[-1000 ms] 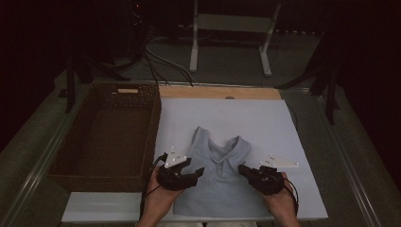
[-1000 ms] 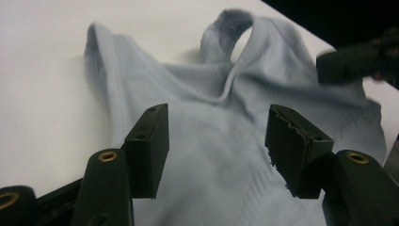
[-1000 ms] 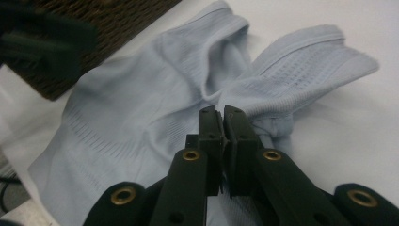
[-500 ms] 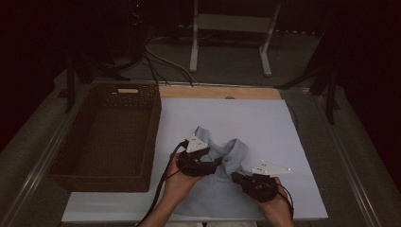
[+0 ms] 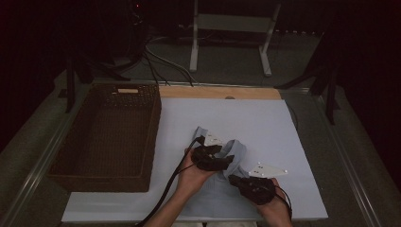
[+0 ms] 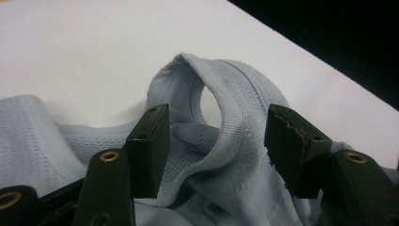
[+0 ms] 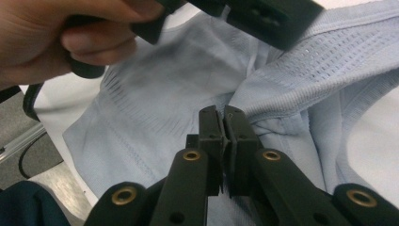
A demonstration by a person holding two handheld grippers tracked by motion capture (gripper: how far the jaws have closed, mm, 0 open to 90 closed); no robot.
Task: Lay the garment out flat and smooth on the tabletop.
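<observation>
A light blue mesh garment [image 5: 238,150] lies bunched on the white sheet [image 5: 265,118] near the table's front. My left gripper [image 5: 226,161] hovers over its upper part. In the left gripper view my left gripper [image 6: 219,141] is open, and a raised loop of the garment's [image 6: 235,103] hem stands between the jaws. My right gripper [image 5: 237,180] sits at the garment's right side, close to the front edge. In the right gripper view my right gripper [image 7: 227,123] is shut on a fold of the garment [image 7: 155,80], and the left gripper [image 7: 263,14] and its hand show at the top.
A dark wicker basket [image 5: 66,161] stands at the left of the sheet, its right wall close to the left forearm. A wooden strip [image 5: 217,92] runs along the table's back edge. The sheet's far and right parts are bare.
The left gripper has travelled right and away from me, carrying the garment's left side inward so that it bunches. The right gripper has shifted left and nearer the front edge.
</observation>
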